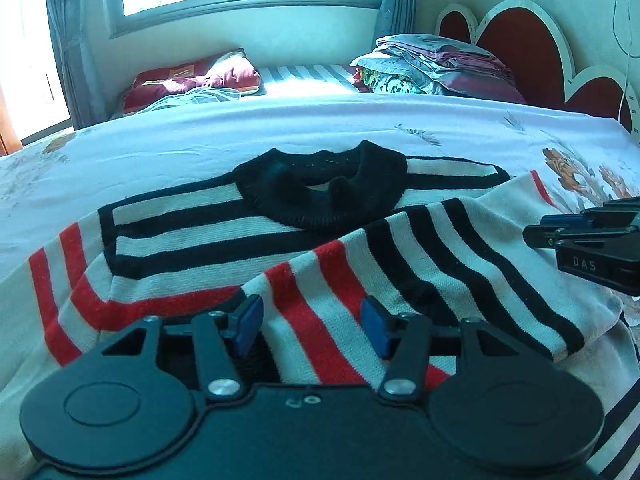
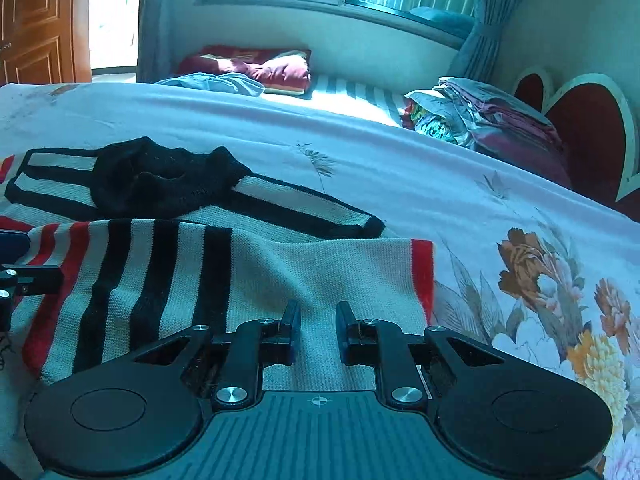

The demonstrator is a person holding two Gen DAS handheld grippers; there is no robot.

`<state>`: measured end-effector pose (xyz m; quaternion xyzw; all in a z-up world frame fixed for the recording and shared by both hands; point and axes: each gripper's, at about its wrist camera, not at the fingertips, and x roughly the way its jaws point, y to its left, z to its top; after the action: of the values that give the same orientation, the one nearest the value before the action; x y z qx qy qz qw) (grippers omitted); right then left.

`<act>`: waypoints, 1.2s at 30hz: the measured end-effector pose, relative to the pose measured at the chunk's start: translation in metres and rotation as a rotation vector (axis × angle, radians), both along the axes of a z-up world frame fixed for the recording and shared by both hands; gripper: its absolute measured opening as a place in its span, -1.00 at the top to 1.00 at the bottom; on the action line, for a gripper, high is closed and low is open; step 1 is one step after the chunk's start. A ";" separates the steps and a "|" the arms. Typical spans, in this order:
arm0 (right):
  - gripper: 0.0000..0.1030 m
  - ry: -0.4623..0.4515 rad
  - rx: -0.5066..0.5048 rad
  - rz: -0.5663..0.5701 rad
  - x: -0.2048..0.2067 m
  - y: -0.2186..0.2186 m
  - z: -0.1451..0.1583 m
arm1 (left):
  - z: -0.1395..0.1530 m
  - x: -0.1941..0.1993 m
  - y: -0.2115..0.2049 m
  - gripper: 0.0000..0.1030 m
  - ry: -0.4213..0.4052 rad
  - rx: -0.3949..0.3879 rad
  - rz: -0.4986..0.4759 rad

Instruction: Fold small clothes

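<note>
One striped sweater [image 1: 208, 236] lies on the bed [image 1: 280, 128]; two claws, left [image 1: 312, 326] and right [image 2: 318, 334], gape empty at 6 o'clock.

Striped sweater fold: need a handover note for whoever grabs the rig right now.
Left gripper: open, low over the striped sweater, holding nothing.
Right gripper: open, low over the sweater's right side, holding nothing.
Sweater lies on the floral bedsheet, black collar facing the far side.
Done: right sleeve lies folded across the body.
Left: left sleeve still spread out; then probably fold the body.
</note>
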<state>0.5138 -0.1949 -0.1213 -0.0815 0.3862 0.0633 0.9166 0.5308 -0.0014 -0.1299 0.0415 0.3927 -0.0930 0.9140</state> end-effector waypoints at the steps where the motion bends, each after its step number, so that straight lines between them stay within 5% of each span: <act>1: 0.67 -0.002 -0.002 -0.005 -0.005 -0.001 0.003 | 0.002 -0.004 0.003 -0.03 -0.002 -0.007 0.001; 8: 0.67 0.023 0.006 -0.051 -0.042 -0.010 0.007 | -0.013 -0.015 0.018 -0.08 0.016 -0.005 0.024; 12: 0.67 0.027 -0.091 -0.033 -0.055 -0.003 -0.002 | -0.010 -0.012 0.012 -0.07 0.026 0.027 0.016; 15: 0.67 -0.006 -0.027 -0.036 -0.066 -0.003 0.009 | -0.010 -0.014 0.017 -0.08 0.031 0.009 0.017; 17: 0.67 0.095 -0.037 -0.063 -0.061 -0.002 -0.006 | -0.011 -0.016 0.017 -0.08 0.027 0.015 0.008; 22: 0.65 0.065 -0.031 -0.094 -0.066 0.004 0.001 | -0.003 -0.021 0.027 -0.09 0.028 -0.007 0.019; 26: 0.51 0.005 0.035 -0.108 -0.080 0.009 0.021 | 0.018 -0.050 0.071 -0.46 -0.055 -0.065 0.129; 28: -0.25 -0.007 0.085 -0.106 -0.087 0.015 0.026 | 0.026 -0.072 0.113 -0.45 -0.091 -0.108 0.210; 33: -0.27 -0.030 0.154 -0.092 -0.099 0.037 0.031 | 0.024 -0.131 0.233 0.09 -0.069 -0.209 0.508; 36: -0.12 -0.024 0.155 -0.071 -0.098 0.052 0.029 | 0.019 -0.174 0.303 0.18 -0.089 -0.303 0.720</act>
<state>0.4158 -0.1425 -0.0921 0.0025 0.3718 0.0594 0.9264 0.3569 0.3014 -0.1110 -0.2305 0.3240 0.1786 0.9000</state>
